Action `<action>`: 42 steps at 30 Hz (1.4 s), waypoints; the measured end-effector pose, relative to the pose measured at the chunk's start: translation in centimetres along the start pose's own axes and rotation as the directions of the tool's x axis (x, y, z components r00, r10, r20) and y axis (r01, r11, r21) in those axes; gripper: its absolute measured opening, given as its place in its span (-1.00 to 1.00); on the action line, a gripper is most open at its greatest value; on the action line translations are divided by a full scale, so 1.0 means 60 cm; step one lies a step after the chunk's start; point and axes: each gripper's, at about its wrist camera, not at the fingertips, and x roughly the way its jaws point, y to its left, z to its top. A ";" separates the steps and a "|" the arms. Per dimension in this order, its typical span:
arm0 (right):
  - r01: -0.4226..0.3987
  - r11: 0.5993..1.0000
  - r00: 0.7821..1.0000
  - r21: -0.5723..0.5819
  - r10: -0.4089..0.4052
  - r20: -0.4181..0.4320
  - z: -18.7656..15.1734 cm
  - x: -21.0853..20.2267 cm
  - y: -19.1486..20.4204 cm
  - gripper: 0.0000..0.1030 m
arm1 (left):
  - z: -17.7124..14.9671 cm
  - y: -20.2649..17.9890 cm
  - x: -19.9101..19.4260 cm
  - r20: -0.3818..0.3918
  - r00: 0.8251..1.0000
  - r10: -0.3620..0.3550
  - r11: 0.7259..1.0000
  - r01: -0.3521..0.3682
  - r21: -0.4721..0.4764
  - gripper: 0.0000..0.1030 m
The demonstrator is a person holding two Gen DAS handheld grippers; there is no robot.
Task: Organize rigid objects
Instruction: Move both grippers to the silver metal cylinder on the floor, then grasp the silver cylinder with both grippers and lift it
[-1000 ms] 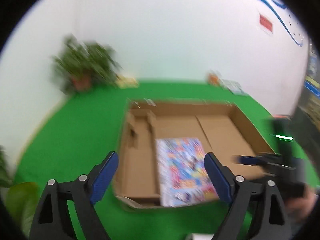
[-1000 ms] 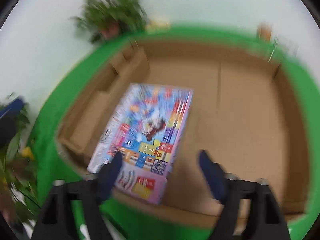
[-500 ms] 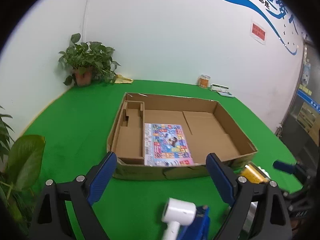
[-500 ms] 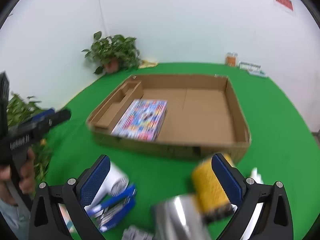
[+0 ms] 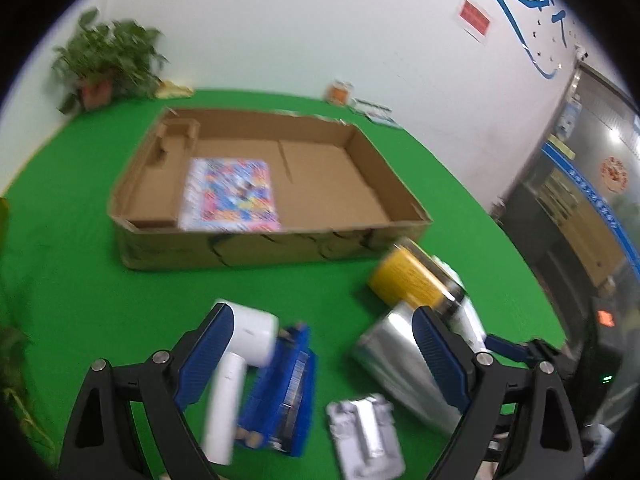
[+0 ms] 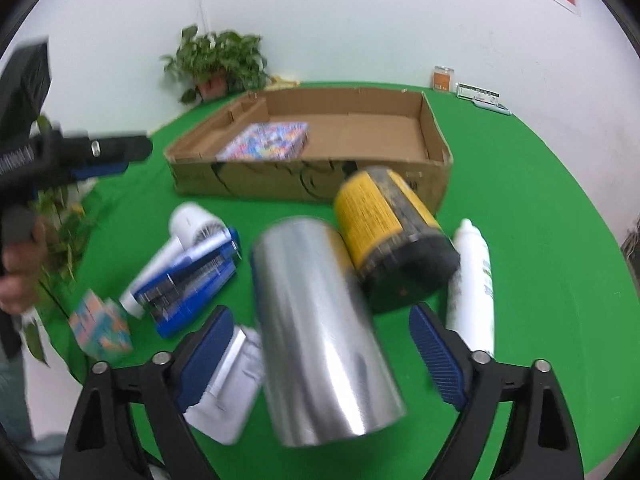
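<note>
**Both grippers over the loose pile, carton partly filled**

Green worktop (image 5: 72,288), round-edged, white wall behind. Potted plant (image 5: 106,66) at the far left edge; leaves crowd the near left edge too.

Left to right along the near side of the worktop: small colourful cube box (image 6: 102,326), nearest the left edge. Next, white hair dryer (image 6: 188,232), lying down, its handle running toward the near edge, against a blue box (image 6: 192,282). Flat silver blister pack (image 6: 230,380) sits in front of these, close to the near edge. Silver cylinder (image 6: 324,328) lies on its side, just right of the pack. Yellow-labelled can with black cap (image 6: 390,232) lies behind it, touching or almost so; blur prevents certainty. White spray bottle (image 6: 474,284) lies rightmost, beside the can.

Cardboard carton (image 5: 248,246), open-topped, sits farther back, toward the worktop's middle. A colourful flat box (image 5: 230,196) lies inside against the carton's near wall, left of centre, next to a cardboard divider section.

Left gripper (image 5: 320,356): jaws spread wide, nothing between the pads; hair dryer and blue box show beneath the gap.

Right gripper (image 6: 322,360): jaws have just been closing, still apart; silver cylinder lies in the gap, pads not pressing on it.

A hand (image 6: 18,272) holds the left gripper's handle at the left of the right wrist view.

Small orange jar (image 6: 442,78) and flat items at the far right edge.
</note>
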 end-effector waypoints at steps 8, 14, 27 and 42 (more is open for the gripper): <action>-0.077 0.997 0.996 0.010 0.078 -0.043 -0.031 0.029 -0.019 0.37 | -0.029 -0.057 0.103 -0.264 0.926 -0.270 0.963 0.258 -0.078 0.76; -0.085 0.988 0.996 0.130 0.088 -0.020 -0.043 0.019 -0.035 0.37 | -0.042 -0.072 0.168 -0.368 0.882 -0.295 0.955 0.262 -0.137 0.74; -0.227 0.942 0.965 0.249 0.252 -0.074 -0.034 0.040 -0.046 0.38 | -0.047 -0.072 0.223 -0.439 0.862 -0.252 0.966 0.193 -0.175 0.76; -0.200 0.939 0.963 0.280 0.241 -0.122 -0.018 0.088 -0.028 0.56 | -0.039 -0.057 0.228 -0.430 0.865 -0.257 0.966 0.219 -0.137 0.75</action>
